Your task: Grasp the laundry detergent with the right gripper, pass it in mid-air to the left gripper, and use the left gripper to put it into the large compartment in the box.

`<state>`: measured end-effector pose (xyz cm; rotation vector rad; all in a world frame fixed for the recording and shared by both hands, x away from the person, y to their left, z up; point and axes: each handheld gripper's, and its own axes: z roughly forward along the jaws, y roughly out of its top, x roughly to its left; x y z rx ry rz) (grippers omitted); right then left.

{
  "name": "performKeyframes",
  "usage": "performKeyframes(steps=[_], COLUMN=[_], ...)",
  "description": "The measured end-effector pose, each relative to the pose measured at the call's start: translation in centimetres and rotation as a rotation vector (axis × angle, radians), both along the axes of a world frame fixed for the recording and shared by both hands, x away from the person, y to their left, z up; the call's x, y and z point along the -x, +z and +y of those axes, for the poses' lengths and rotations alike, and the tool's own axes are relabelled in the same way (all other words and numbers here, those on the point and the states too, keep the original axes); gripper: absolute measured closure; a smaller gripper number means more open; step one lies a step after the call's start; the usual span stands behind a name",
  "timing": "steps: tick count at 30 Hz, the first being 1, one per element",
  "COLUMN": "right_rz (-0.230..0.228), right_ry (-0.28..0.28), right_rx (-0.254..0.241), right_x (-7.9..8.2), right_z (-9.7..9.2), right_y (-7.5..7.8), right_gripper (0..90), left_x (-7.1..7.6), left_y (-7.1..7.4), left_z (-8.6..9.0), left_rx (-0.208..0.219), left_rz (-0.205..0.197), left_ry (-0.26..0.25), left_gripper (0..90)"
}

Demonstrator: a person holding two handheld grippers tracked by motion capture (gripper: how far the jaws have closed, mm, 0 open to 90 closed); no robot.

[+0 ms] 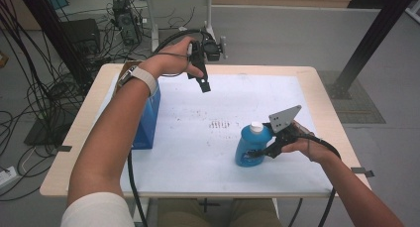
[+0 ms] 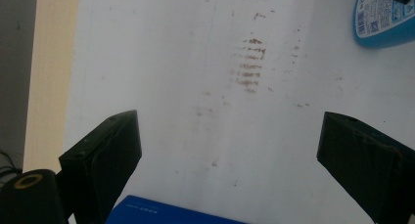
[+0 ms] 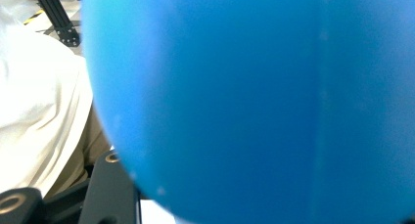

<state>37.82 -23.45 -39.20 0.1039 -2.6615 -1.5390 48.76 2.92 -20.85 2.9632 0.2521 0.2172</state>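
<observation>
Blue plastic, smooth and rounded, swells close before the right gripper view's lens: the bottle point(image 3: 254, 101), pressed between that gripper's jaws; seen from the high view, the right gripper point(image 1: 270, 146) is closed on the bottle's point(image 1: 251, 145) lower side from the right, with the bottle standing upright on the surface point(image 1: 198, 152), white cap up, label turned toward the middle; the grip low on the body looks chosen to keep it steady, and probably ready to lift or tip.

Left gripper point(image 1: 204, 83) hangs above the far part of the surface, well apart from the bottle, jaws angled downward; in the left gripper view its two black, blocky jaws stand wide with nothing between them, only the stained sheet point(image 2: 205, 111) below; it seems to be waiting its turn.

White sheet covers most of the pale wooden top; it is matte and flat, marked by a patch of brownish smears point(image 2: 250, 65) near its middle, possibly what the bottle's liquid is meant for; a blue box point(image 1: 147, 119), glossy and straight-edged, stands at the left, partly under the person's left forearm.
</observation>
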Motion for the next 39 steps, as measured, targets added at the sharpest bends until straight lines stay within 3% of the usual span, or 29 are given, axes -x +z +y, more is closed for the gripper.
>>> performKeyframes(steps=[6,27,39], right_rz=[-0.002,0.022,0.013], right_ry=[-0.002,-0.071,-0.093], right_rx=[-0.004,-0.011,-0.001], right_x=[0.2,0.7,1.1], right_z=[0.2,0.1,0.7], right_y=[0.2,3.1,4.6], right_gripper=[43.0,43.1,43.1], left_x=[0.9,4.3,6.8], left_y=[0.5,2.5,3.3], left_z=[0.2,0.6,0.4], left_rx=[0.033,0.050,0.074], left_rz=[0.003,-0.018,0.003], left_ry=[-0.004,-0.045,-0.052], left_gripper=[9.5,6.4,5.7])
